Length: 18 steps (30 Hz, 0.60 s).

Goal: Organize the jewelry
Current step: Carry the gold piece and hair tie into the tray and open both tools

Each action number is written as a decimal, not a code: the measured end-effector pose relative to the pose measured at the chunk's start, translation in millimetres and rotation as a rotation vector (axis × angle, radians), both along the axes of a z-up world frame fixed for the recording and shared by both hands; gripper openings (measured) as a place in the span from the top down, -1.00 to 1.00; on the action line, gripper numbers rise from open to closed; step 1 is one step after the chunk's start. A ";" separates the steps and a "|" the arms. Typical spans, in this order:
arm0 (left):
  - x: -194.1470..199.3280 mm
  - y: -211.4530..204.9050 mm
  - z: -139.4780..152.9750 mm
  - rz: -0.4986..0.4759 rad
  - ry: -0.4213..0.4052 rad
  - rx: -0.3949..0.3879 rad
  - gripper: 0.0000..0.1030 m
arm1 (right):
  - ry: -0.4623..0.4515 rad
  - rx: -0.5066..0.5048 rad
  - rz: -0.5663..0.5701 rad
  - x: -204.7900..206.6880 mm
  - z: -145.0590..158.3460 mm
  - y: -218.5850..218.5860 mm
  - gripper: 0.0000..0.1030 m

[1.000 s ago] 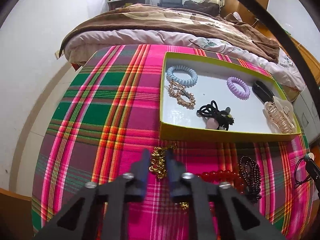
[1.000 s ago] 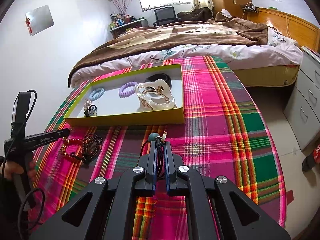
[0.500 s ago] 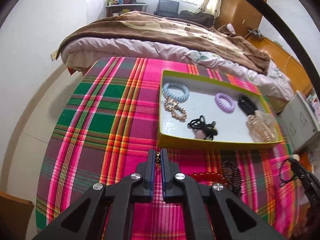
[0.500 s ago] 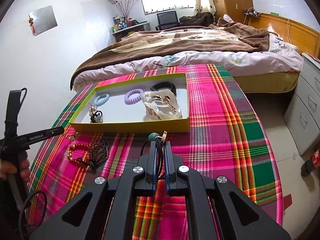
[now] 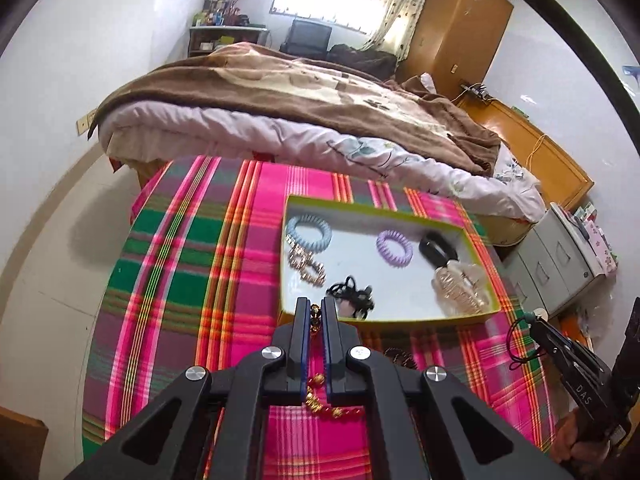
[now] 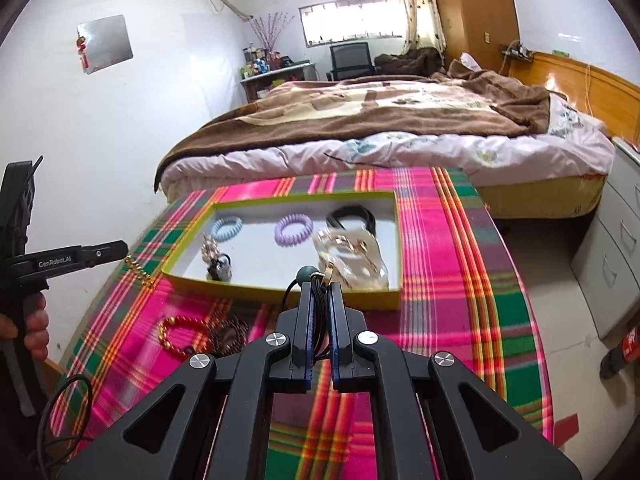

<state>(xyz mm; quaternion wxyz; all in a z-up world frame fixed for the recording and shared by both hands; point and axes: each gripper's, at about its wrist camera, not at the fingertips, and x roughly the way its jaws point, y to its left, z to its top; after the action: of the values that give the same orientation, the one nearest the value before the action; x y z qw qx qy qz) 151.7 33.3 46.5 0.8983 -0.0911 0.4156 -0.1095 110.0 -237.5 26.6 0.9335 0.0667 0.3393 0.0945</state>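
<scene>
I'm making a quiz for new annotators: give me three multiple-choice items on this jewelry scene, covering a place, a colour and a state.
1. Where does the red bead bracelet lie?
A in the tray
B on the tablecloth
C on the bed
2. What colour is the tray rim?
A yellow-green
B black
C white
3. What is the left tool doing?
A gaping empty
B resting in the tray
C clamping a gold chain

Answers: B, it sits on the plaid cloth outside the tray; A, the rim shows yellow-green; C, gold links dangle from shut fingers.

pink-green plaid cloth (image 5: pixel 180 280), lime-rimmed tray (image 5: pixel 360 205), lilac (image 5: pixel 394 248) and blue hair coils (image 5: pixel 309 231)
</scene>
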 end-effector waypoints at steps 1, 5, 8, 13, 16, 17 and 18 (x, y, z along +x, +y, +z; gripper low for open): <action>1.4 -2.0 3.0 -0.007 -0.005 -0.002 0.91 | -0.004 -0.001 0.004 2.3 2.2 1.8 0.88; 10.1 -11.9 14.2 -0.034 -0.025 -0.012 0.91 | -0.017 0.001 0.021 16.3 10.9 8.1 0.88; 17.4 -18.2 21.7 -0.051 -0.041 -0.016 0.91 | -0.018 0.002 0.031 27.1 13.3 12.4 0.88; 36.3 -30.2 33.5 -0.076 -0.061 -0.024 0.91 | -0.008 0.001 0.035 47.7 11.7 18.9 0.88; 48.7 -39.6 34.2 -0.094 -0.061 -0.015 0.90 | 0.012 -0.001 0.050 61.3 5.5 23.7 0.88; 52.8 -42.2 33.1 -0.098 -0.060 -0.012 0.91 | 0.020 -0.005 0.053 66.0 2.5 26.1 0.89; 58.9 -45.5 30.8 -0.103 -0.056 -0.010 0.90 | 0.027 -0.007 0.057 69.8 -0.4 28.4 0.89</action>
<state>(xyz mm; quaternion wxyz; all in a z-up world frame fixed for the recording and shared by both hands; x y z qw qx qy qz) 210.6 -12.3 77.3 0.9023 -0.0711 0.3938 -0.1604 179.7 -209.0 26.2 0.9261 0.0550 0.3538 0.1189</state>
